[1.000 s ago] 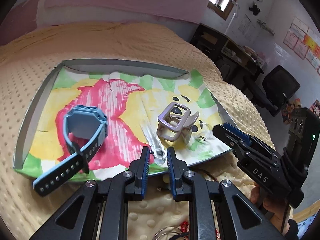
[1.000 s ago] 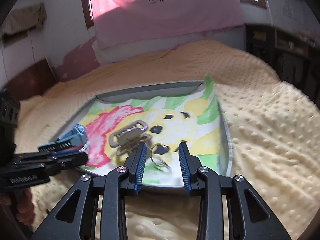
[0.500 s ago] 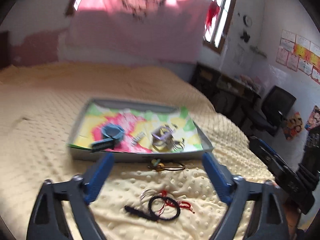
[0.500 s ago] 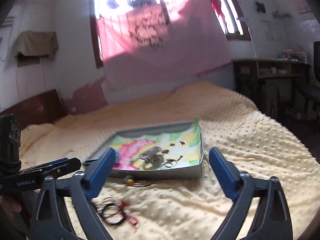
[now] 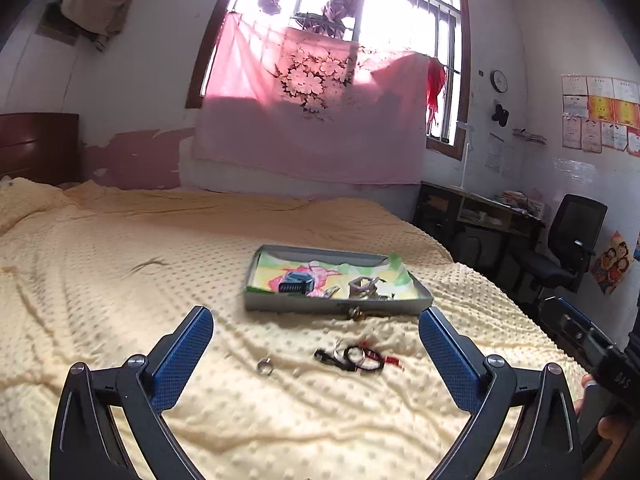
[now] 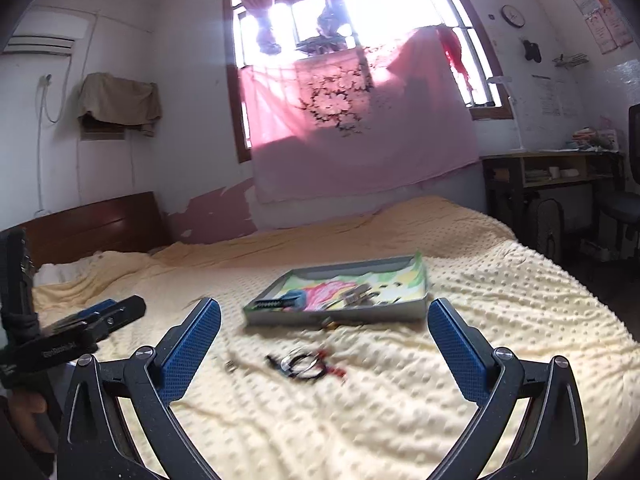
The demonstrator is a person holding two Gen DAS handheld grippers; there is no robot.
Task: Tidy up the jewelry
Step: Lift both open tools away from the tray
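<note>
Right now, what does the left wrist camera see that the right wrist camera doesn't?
Only the left wrist view shows the black office chair whole and the other gripper at its right edge. Only the right wrist view shows the air conditioner and the other gripper at its left edge. Both share the tray, loose bracelets on the yellow blanket, and wide-open jaws.

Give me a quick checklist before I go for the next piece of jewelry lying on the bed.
1. Left gripper open and holding nothing: ok.
2. Right gripper open and holding nothing: ok.
3. Tray flat on the blanket with room left inside: ok.
4. Loose pieces in view: ring alone, cord bracelets bunched together: ok.
5. Bracelets untangled enough to lift one at a time: cannot tell.
6. Small piece against the tray's front wall, free to pinch: cannot tell.
</note>
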